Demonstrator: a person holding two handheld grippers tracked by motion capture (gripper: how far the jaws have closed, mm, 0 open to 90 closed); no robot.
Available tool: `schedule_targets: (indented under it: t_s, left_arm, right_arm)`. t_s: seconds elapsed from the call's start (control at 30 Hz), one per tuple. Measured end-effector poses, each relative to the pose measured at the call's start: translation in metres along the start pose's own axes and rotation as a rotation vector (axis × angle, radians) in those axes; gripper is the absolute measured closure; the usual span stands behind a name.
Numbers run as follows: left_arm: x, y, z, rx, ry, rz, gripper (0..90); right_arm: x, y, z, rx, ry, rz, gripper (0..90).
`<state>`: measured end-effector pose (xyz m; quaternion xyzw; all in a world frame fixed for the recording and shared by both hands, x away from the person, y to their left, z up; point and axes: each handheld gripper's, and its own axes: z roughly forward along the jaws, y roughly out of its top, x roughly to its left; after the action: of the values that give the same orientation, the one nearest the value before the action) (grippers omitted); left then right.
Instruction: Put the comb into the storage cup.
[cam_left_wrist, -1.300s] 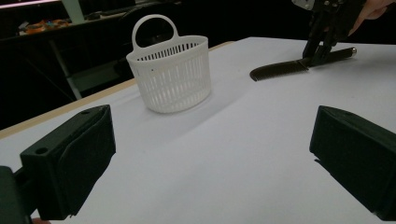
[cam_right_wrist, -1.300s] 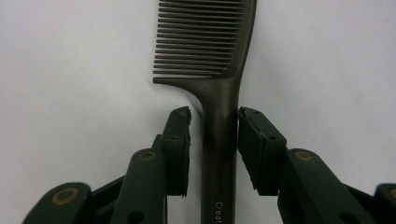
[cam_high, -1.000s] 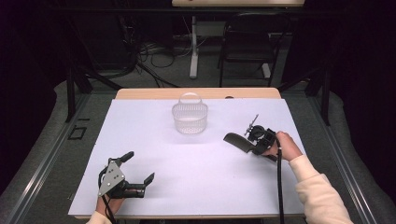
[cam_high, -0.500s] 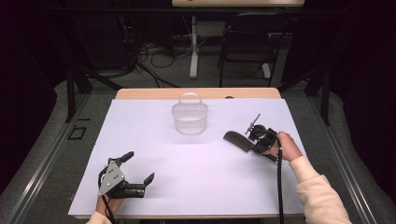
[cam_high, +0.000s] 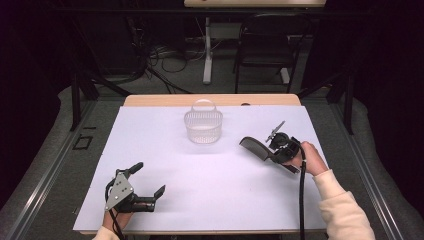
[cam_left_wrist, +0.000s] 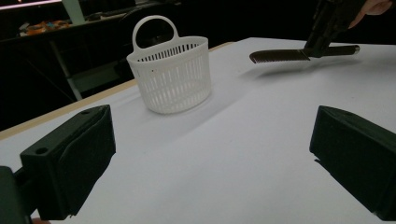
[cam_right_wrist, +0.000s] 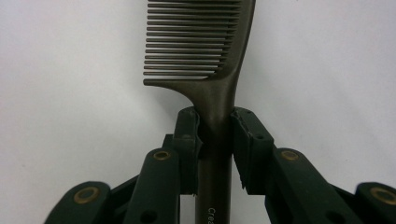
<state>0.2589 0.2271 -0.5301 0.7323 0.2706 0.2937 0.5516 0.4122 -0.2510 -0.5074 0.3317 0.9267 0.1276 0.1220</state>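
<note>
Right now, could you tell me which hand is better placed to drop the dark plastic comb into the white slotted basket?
Right: the right gripper already clamps the dark plastic comb near the white slotted basket; the left gripper sits open, farther away.

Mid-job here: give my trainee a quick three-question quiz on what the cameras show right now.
1. True or false: the right gripper is clamped on the comb by its handle.
2. What stands at the far middle of the white table? A) a mug B) a white slotted basket C) a box
3. What lies between the jaws of the left gripper?

Key:
1. True.
2. B.
3. Nothing; they stand wide open above bare table.
</note>
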Motion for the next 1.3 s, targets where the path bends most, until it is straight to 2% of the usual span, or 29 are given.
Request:
schedule_targets:
  t_s: [0.37,0.53,0.8,1.3]
  left_arm:
    - [0.000,0.000,0.000,-0.002,-0.001,-0.002,0.2]
    - [0.000,0.000,0.000,0.000,-0.001,-0.003,0.2]
    - [0.001,0.000,0.000,0.002,-0.002,-0.006,0.2]
    - [0.001,-0.001,0.000,0.003,0.000,-0.004,0.2]
  right_arm:
    - [0.002,-0.005,-0.014,-0.082,0.004,0.020,72.5]
    - [0.001,-0.008,-0.019,-0.115,0.005,0.045,72.5]
    - [0.003,-0.011,-0.021,-0.165,0.040,0.066,72.5]
    - [0.004,-0.017,-0.025,-0.240,0.026,0.089,72.5]
